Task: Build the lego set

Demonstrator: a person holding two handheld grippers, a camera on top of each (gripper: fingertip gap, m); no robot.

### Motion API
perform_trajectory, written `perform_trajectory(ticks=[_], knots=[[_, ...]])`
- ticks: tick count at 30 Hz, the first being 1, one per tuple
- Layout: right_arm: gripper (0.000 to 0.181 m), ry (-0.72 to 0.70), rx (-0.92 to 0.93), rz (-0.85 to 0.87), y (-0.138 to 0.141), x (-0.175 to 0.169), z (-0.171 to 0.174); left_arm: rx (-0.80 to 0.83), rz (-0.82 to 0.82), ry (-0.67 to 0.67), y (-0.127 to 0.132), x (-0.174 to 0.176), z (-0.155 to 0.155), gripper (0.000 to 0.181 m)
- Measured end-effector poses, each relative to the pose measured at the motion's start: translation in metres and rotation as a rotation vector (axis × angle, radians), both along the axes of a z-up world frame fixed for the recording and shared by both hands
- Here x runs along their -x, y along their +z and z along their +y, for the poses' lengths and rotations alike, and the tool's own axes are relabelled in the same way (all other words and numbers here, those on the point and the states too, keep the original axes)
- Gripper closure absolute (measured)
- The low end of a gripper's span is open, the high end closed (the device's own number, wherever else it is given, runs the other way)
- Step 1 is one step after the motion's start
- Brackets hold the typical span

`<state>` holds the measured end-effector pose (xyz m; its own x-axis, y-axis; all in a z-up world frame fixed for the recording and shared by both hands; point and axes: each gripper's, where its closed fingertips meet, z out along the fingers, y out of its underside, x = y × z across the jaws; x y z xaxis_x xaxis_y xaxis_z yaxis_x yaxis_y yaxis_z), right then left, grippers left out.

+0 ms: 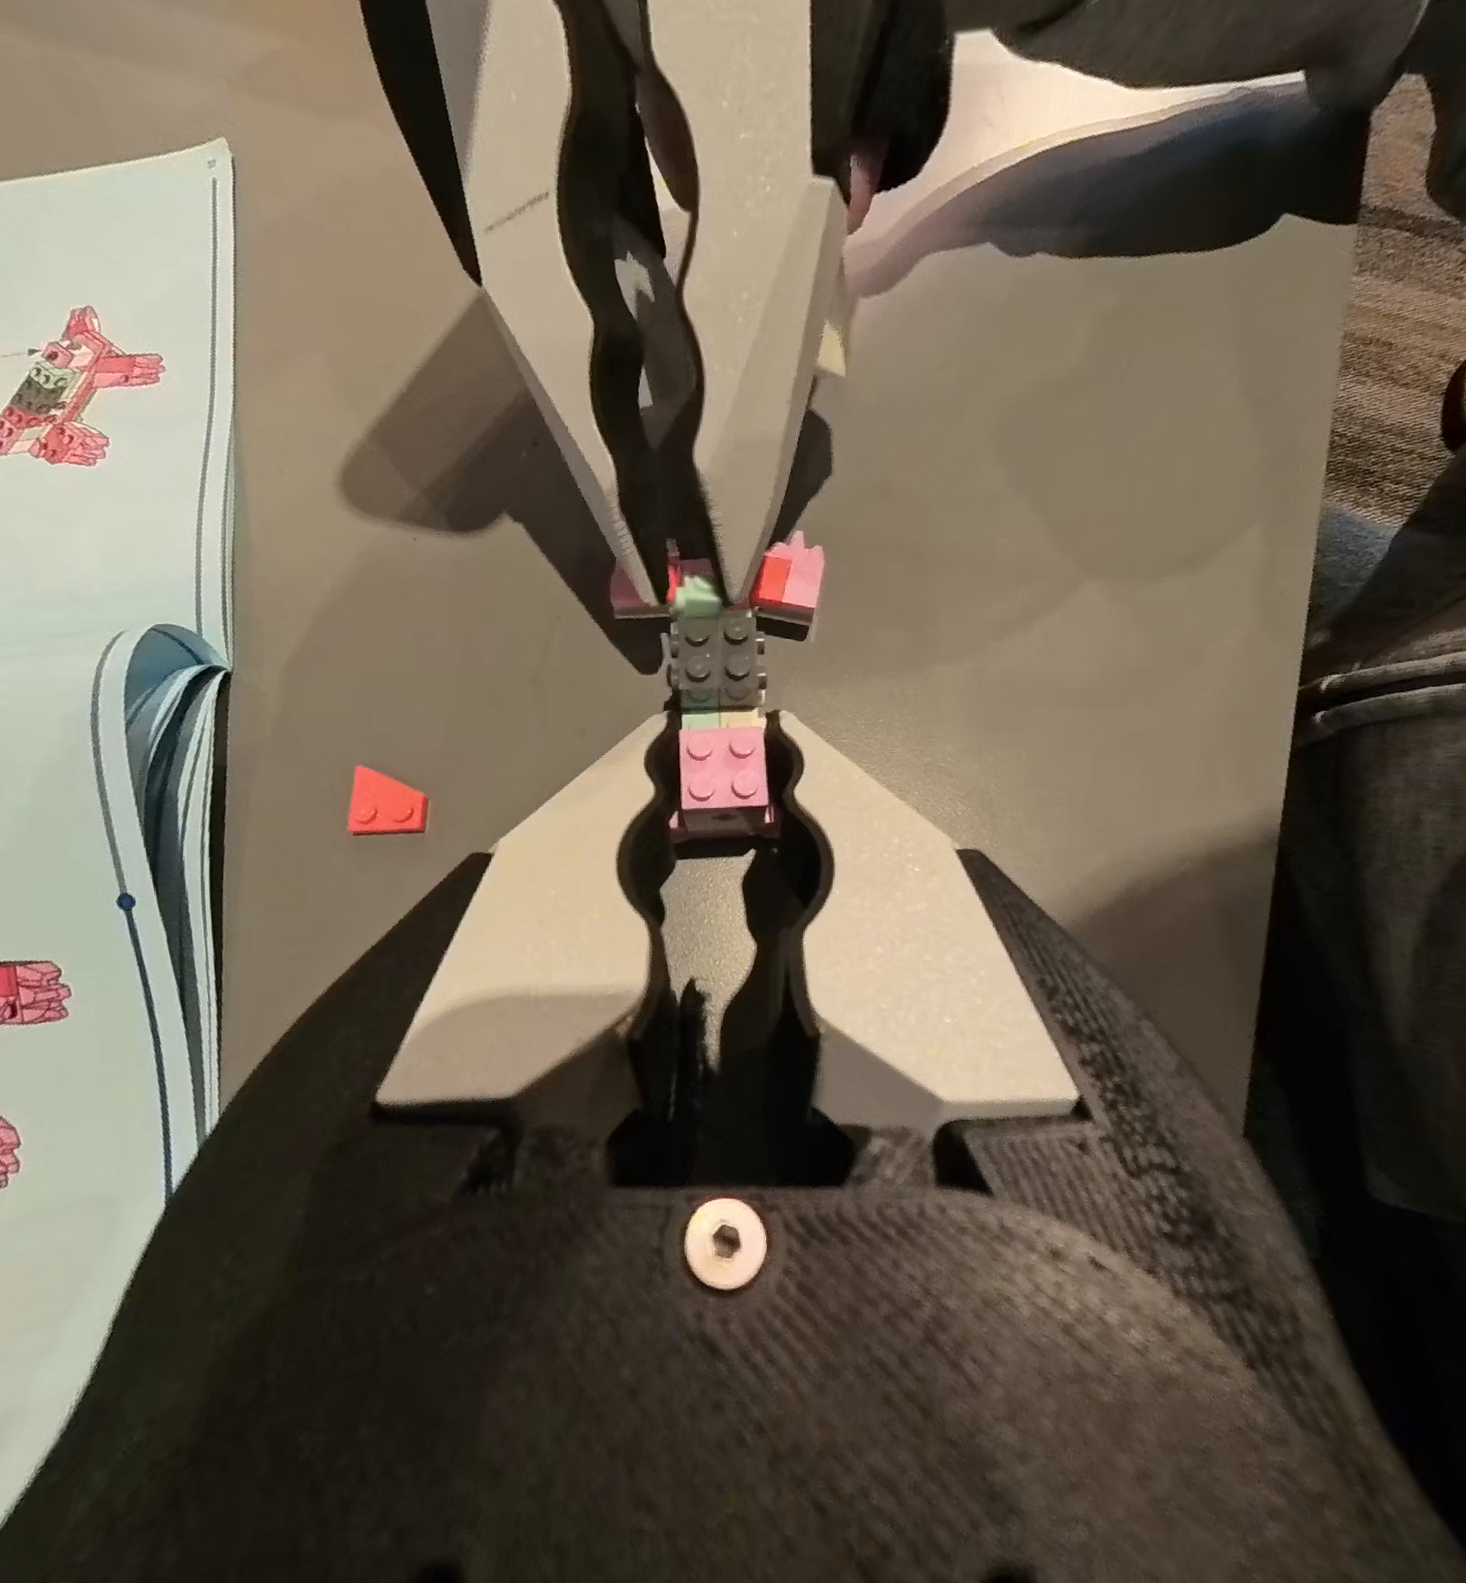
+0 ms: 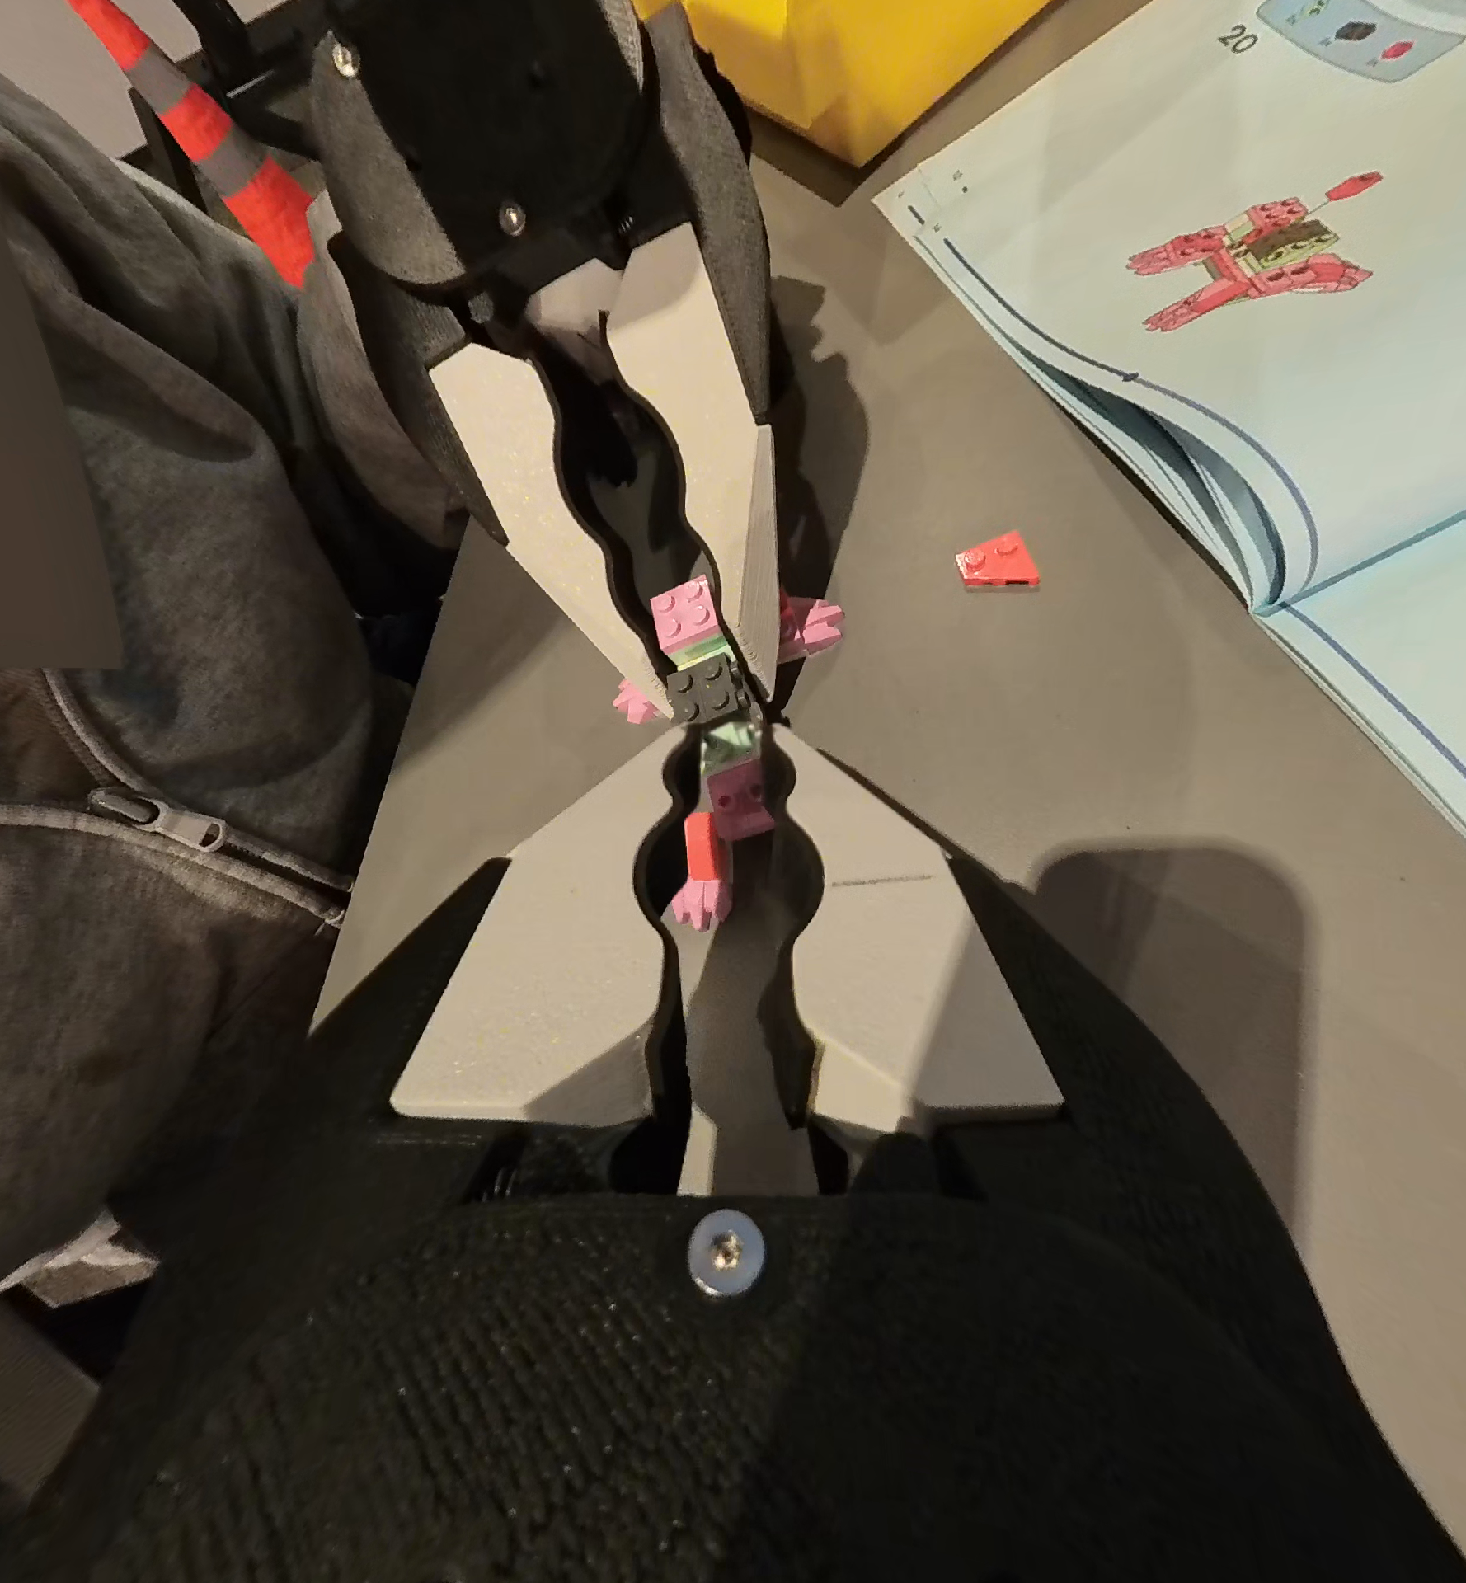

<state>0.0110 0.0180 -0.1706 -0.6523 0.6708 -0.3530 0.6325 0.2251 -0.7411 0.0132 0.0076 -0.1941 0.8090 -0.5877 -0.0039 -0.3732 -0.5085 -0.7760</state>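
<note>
A small lego model (image 1: pixel 719 655) of pink, dark grey, light green and red bricks is held above the table between both grippers. My left gripper (image 1: pixel 721 719) is shut on its pink-brick end (image 1: pixel 719 771). My right gripper (image 1: pixel 700 600) comes from the far side and is shut on the other end, where red and pink clawed feet (image 1: pixel 789 587) stick out sideways. In the right wrist view, my right gripper (image 2: pixel 730 728) clamps the green and pink end (image 2: pixel 734 788), and the left gripper (image 2: pixel 710 689) clamps the part with the pink brick (image 2: pixel 685 621). A loose red wedge plate (image 1: pixel 387 801) lies on the table (image 2: pixel 997 561).
An open instruction booklet (image 1: pixel 70 685) lies on the grey table beside the wedge plate; it also shows in the right wrist view (image 2: pixel 1312 385). A yellow box (image 2: pixel 841 60) stands beyond it. A person's grey hooded top (image 2: pixel 156 514) is close on the other side. Both grippers' tips are close together, under 4 cm apart.
</note>
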Motion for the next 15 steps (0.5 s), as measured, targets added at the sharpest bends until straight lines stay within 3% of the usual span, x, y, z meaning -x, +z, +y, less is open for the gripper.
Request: perform_trajectory(ticks=[10, 15], knots=[[0.161, -0.025, -0.008, 0.05, 0.007, -0.003, 0.008, 0.004, -0.005, -0.001, 0.0, 0.0, 0.0, 0.163], [0.156, -0.118, -0.161, 0.111, -0.005, -0.01, 0.049, 0.005, -0.007, -0.001, 0.0, 0.0, 0.0, 0.163]])
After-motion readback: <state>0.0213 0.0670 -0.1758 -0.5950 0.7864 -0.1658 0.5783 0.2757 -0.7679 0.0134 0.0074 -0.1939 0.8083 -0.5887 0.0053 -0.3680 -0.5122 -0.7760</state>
